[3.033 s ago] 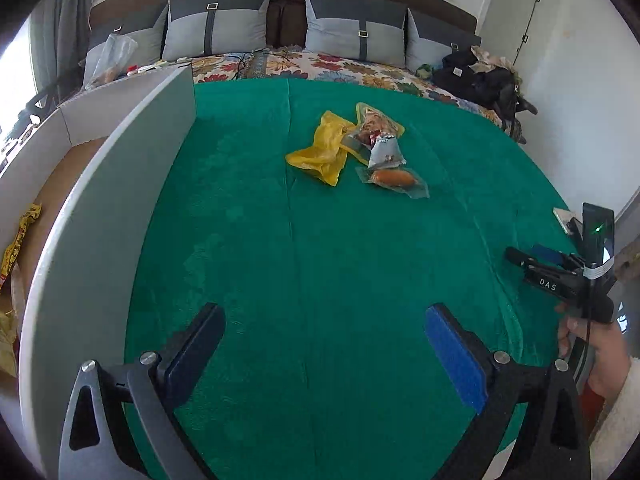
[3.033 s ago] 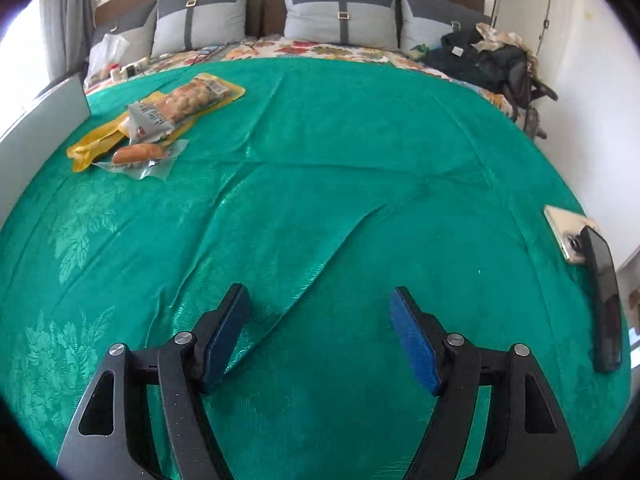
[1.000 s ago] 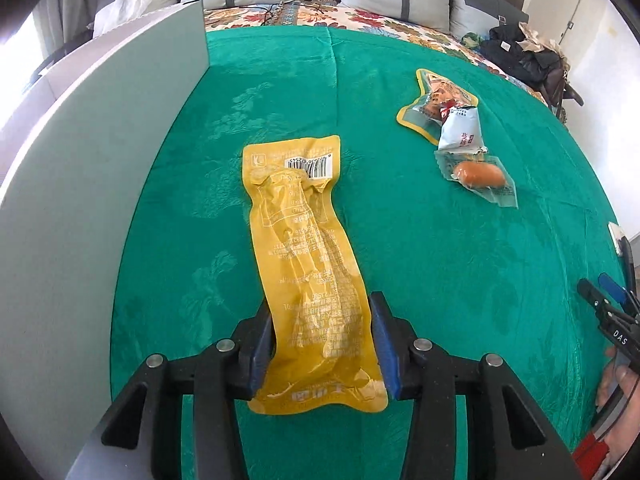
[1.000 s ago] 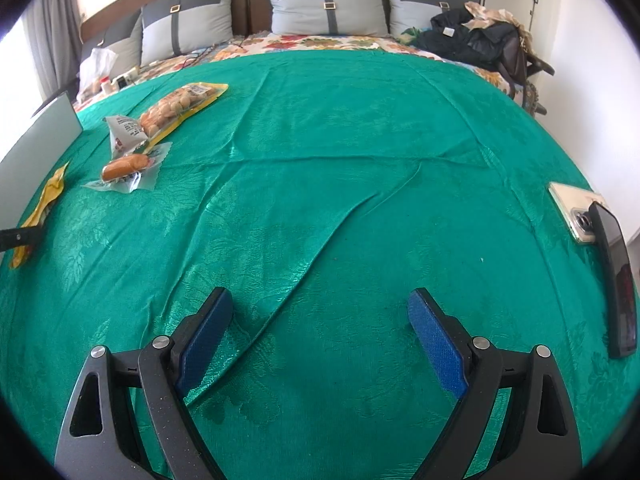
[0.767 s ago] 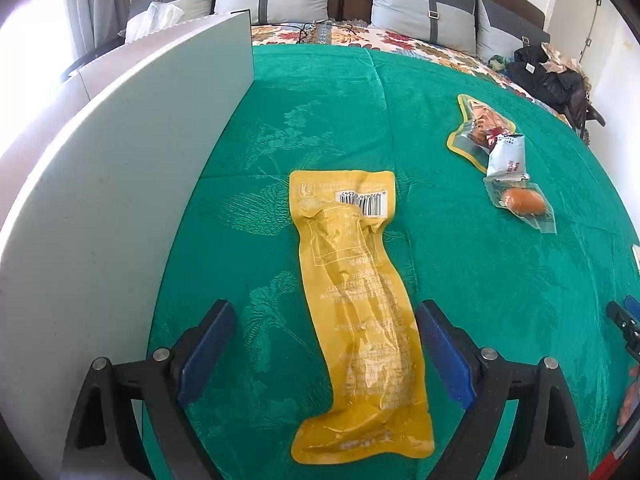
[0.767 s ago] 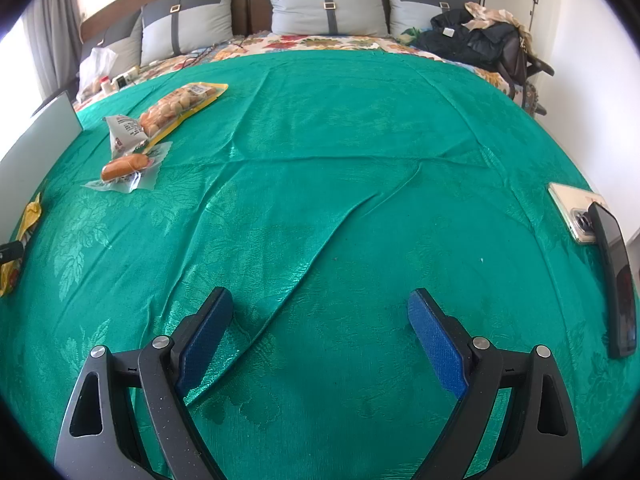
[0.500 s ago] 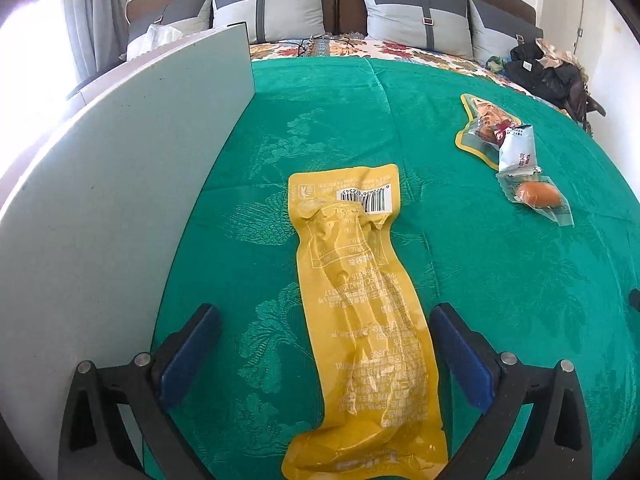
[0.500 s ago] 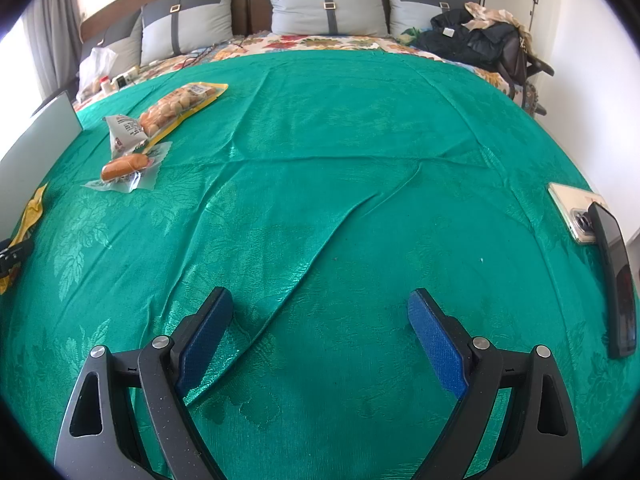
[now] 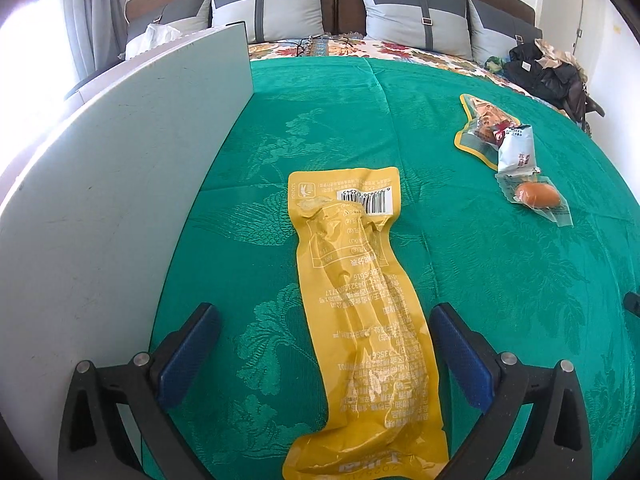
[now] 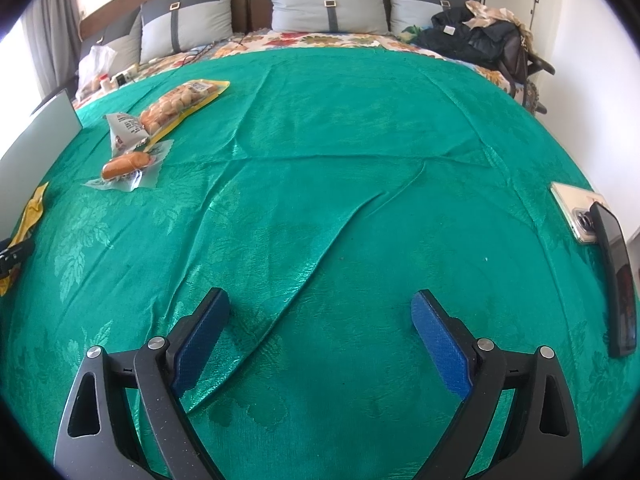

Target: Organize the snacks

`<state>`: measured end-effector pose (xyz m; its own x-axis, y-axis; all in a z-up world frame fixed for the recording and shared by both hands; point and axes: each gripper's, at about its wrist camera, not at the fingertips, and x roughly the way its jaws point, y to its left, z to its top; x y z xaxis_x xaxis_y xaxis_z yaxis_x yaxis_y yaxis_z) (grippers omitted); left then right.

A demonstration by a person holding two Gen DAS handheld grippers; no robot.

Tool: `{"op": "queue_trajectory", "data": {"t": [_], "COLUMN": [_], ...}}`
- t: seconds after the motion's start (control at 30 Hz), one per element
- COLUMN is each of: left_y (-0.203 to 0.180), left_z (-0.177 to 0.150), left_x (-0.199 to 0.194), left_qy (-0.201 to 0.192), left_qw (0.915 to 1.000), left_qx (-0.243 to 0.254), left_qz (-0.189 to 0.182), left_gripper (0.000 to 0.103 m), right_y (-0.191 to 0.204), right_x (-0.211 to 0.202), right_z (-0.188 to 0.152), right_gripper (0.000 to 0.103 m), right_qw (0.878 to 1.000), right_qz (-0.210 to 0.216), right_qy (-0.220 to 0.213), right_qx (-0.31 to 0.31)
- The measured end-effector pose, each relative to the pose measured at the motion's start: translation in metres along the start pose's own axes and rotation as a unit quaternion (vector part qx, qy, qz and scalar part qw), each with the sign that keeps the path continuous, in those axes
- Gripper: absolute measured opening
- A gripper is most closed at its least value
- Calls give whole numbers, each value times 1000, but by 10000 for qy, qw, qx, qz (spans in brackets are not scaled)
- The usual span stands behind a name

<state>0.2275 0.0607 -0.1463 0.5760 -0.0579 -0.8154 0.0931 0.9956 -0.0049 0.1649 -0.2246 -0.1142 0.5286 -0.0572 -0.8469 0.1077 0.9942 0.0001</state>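
A long yellow snack pouch (image 9: pixel 356 304) lies flat on the green bedspread (image 9: pixel 480 280), its near end between my left gripper's (image 9: pixel 320 320) open fingers, untouched. It shows at the far left in the right wrist view (image 10: pixel 30 210). Further right lie a yellow-edged bag of snacks (image 9: pixel 478 128), a white packet (image 9: pixel 516 150) and a clear-wrapped sausage (image 9: pixel 536 196). The same three lie at the left in the right wrist view: bag (image 10: pixel 180 104), packet (image 10: pixel 126 130), sausage (image 10: pixel 124 166). My right gripper (image 10: pixel 320 320) is open and empty over bare bedspread.
A tall grey box wall (image 9: pixel 100 200) stands close on the left of the yellow pouch. Two phones (image 10: pixel 600 236) lie at the bed's right edge. Pillows (image 9: pixel 416 12) and a dark bag (image 9: pixel 548 76) are at the far end.
My left gripper let go of the yellow pouch and opened wide; the pouch now lies on the bedspread by the box wall. My right gripper has stayed still.
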Motion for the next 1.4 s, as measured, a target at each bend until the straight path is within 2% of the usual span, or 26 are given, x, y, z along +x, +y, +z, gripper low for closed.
{"op": "queue_trajectory", "data": {"t": [0.07, 0.23, 0.3, 0.37, 0.43, 0.47, 0.53, 0.63, 0.7, 0.77, 0.83, 0.9, 0.97, 1.03, 1.07, 1.13, 1.17, 1.2, 1.27, 1.3, 1.37, 1.4], "left_y": [0, 0, 0, 0, 0, 0, 0, 0, 0, 0, 0, 0, 0, 0, 0, 0, 0, 0, 0, 0, 0, 0], "left_z": [0, 0, 0, 0, 0, 0, 0, 0, 0, 0, 0, 0, 0, 0, 0, 0, -1, 0, -1, -1, 0, -1], "left_x": [0, 0, 0, 0, 0, 0, 0, 0, 0, 0, 0, 0, 0, 0, 0, 0, 0, 0, 1, 1, 1, 1], "left_qy": [0, 0, 0, 0, 0, 1, -1, 1, 0, 0, 0, 0, 0, 0, 0, 2, -1, -4, 1, 1, -1, 0], "left_qw": [10000, 10000, 10000, 10000, 10000, 10000, 10000, 10000, 10000, 10000, 10000, 10000, 10000, 10000, 10000, 10000, 10000, 10000, 10000, 10000, 10000, 10000], "left_qx": [-1, -1, -2, -2, -2, -2, -3, -2, -3, -3, -3, -2, -3, -3, -4, -3, -5, -6, -1, -1, -1, -1], "left_qz": [0, 0, 0, -1, -1, -1, -1, -1, -1, -2, -1, 0, -1, -2, -3, -2, -3, -4, -6, -5, -6, -6], "left_gripper": [103, 103, 103, 103, 103, 103, 103, 103, 103, 103, 103, 103, 103, 103, 103, 103, 103, 103, 103, 103, 103, 103], "right_y": [19, 85, 113, 133, 143, 145, 143, 133, 114, 91, 70, 50, 33, 14, 6, -2, 0, 7, 30, 41, 68, 81], "right_x": [6, 7, 24, 47, 69, 77, 66, 46, 29, 12, -10, -31, -39, -30, -20, 4, 7, 6, 16, 19, 28, 32], "right_z": [21, 92, 118, 132, 131, 124, 108, 75, 53, 40, 39, 41, 46, 43, 42, 33, 31, 36, 47, 53, 67, 71], "right_gripper": [91, 91, 91, 90, 90, 85, 84, 84, 83, 85, 85, 85, 85, 85, 86, 84, 86, 84, 82, 82, 79, 75], "right_qw": [9990, 9937, 9943, 9961, 9965, 9955, 9939, 9767, 9618, 9573, 9608, 9702, 9847, 9941, 9921, 9760, 9723, 9755, 9753, 9785, 9886, 9944], "right_qz": [335, 1056, 1003, 754, 564, 549, 571, 838, 742, 666, 845, 1066, 1072, 1018, 1120, 1407, 1426, 1309, 1452, 1339, 1041, 813], "right_qy": [194, -227, -104, 135, 438, 603, 321, 275, 186, 151, -33, -213, -169, 208, 494, 1035, 973, 771, 815, 735, 599, 496], "right_qx": [-216, -289, -349, -428, -442, -473, -882, -1957, -2628, -2809, -2642, -2164, -1363, -305, 291, 1297, 1577, 1593, 1452, 1383, 904, 448]}}
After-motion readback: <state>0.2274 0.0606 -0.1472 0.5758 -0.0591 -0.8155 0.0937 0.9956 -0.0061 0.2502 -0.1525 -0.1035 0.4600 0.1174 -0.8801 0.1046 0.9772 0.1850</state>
